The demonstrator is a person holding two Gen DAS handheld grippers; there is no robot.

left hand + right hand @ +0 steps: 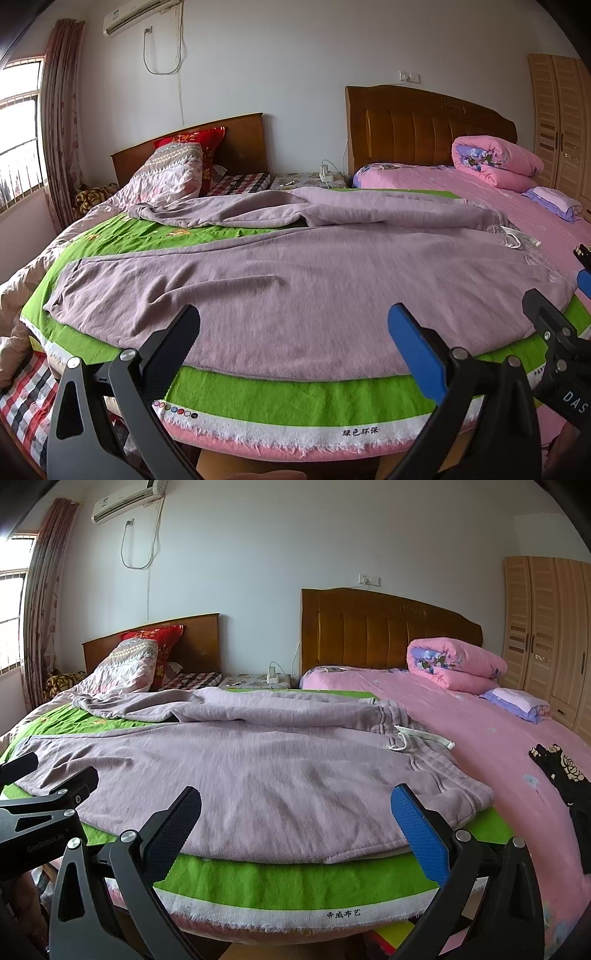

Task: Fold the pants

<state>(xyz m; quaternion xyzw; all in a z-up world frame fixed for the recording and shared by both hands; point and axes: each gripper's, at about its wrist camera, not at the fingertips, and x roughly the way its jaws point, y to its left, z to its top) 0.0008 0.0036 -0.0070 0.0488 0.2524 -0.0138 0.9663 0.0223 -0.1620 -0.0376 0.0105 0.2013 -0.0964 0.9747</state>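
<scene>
Lilac-grey sweatpants [288, 288] lie spread on a green cloth [295, 398] over the bed, also in the right wrist view as pants [258, 775]. The waistband with a white drawstring [406, 738] is at the right; one leg runs left along the near edge, the other lies rumpled behind it. My left gripper [295, 328] hovers open over the near hem, nothing between its fingers. My right gripper [297, 808] is open too, near the waistband's front corner. Each gripper shows at the edge of the other's view: right gripper [561, 332], left gripper [48, 790].
The green cloth's frayed white edge [295, 912] hangs at the front. A pink bed [498, 746] with a rolled pink quilt [454, 664] lies to the right, with a black patterned cloth [557, 771] on it. A second bed with pillows [177, 166] stands at the back left.
</scene>
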